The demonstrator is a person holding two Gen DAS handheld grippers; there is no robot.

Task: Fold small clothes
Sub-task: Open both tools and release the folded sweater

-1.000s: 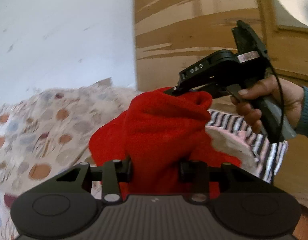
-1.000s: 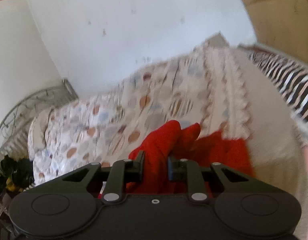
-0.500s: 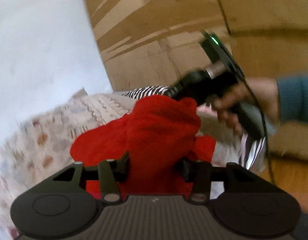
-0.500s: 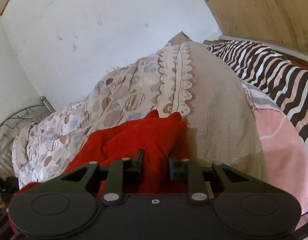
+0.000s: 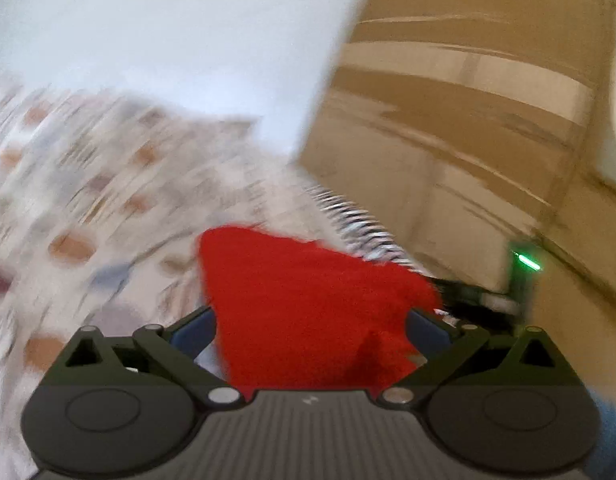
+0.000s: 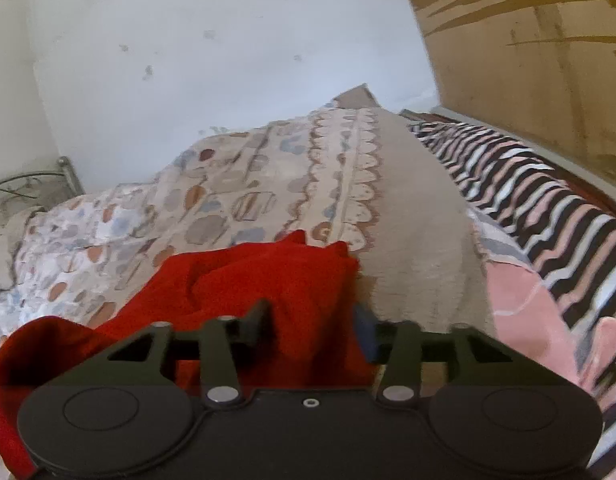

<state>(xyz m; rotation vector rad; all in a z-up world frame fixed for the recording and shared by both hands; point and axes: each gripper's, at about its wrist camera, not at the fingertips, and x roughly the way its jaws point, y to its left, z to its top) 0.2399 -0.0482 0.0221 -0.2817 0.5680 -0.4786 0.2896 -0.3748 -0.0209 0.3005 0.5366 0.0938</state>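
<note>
Red garment [image 6: 243,280] on patterned bedspread [image 6: 211,208]; left claw [image 5: 310,324] and right claw [image 6: 312,328] angled down, both opening, released.

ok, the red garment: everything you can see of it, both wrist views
The red garment is plain, bright red and looks like fleecy knit. It lies crumpled in soft folds on the patterned bedspread, one rounded lobe trailing toward the right wrist view's lower left. Cloth sits between the jaws of both the left gripper and the right gripper, which are opening. Whether the pads press on it is unclear. The left view is motion-blurred.
</note>
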